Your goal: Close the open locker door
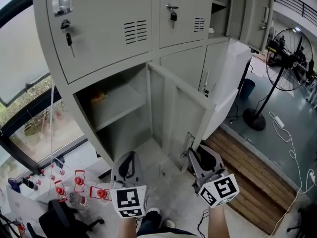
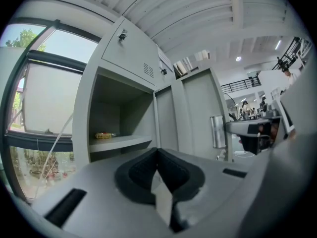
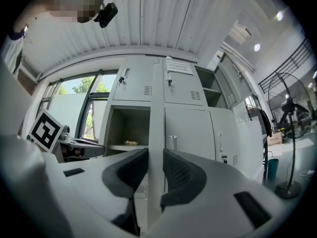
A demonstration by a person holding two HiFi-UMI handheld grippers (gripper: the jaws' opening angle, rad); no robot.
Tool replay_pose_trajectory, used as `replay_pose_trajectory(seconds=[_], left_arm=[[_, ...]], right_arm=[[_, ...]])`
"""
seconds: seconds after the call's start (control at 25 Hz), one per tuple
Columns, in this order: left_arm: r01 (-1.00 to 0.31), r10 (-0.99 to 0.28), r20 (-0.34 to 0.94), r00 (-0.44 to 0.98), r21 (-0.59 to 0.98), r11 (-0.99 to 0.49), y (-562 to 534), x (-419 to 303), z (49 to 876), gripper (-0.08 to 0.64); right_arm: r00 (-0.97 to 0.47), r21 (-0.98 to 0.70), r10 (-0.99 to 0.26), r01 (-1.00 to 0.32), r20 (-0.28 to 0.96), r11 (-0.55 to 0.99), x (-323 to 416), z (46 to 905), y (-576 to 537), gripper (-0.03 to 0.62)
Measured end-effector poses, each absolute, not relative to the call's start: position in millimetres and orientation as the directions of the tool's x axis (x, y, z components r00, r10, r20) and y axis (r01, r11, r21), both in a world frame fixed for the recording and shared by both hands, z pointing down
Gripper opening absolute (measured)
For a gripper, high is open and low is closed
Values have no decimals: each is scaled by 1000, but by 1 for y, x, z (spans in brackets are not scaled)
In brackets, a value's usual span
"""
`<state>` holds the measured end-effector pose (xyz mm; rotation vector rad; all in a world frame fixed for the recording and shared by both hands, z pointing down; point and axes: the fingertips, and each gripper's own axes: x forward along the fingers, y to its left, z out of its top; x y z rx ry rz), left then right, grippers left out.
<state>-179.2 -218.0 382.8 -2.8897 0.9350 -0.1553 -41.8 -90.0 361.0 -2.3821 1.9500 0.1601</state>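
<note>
1 door (image 1: 183, 118): open — lower locker (image 1: 126, 133)
Right gripper (image 3: 155, 157): clamped on door edge
Left gripper (image 2: 157, 155): jaws together — empty

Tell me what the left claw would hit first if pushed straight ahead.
Probably the open locker compartment, near the hinge-side wall where the open door joins; nothing stands between. Whether the left claw would pass inside or strike that wall is unclear.

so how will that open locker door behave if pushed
The locker door looks like thin sheet metal: probably stiff, fairly light. Hinged, it should swing, not slide. Its painted edge between the right gripper fingers may slip.
</note>
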Motion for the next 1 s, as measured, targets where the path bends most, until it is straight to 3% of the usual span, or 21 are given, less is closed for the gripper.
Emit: replay_pose_trajectory(seconds=[1.0], left_arm=[[-737, -746, 55, 664, -120, -665, -236, -270, 387, 2]], right_arm=[[-127, 106, -985, -988, -120, 114, -153, 361, -135, 112]])
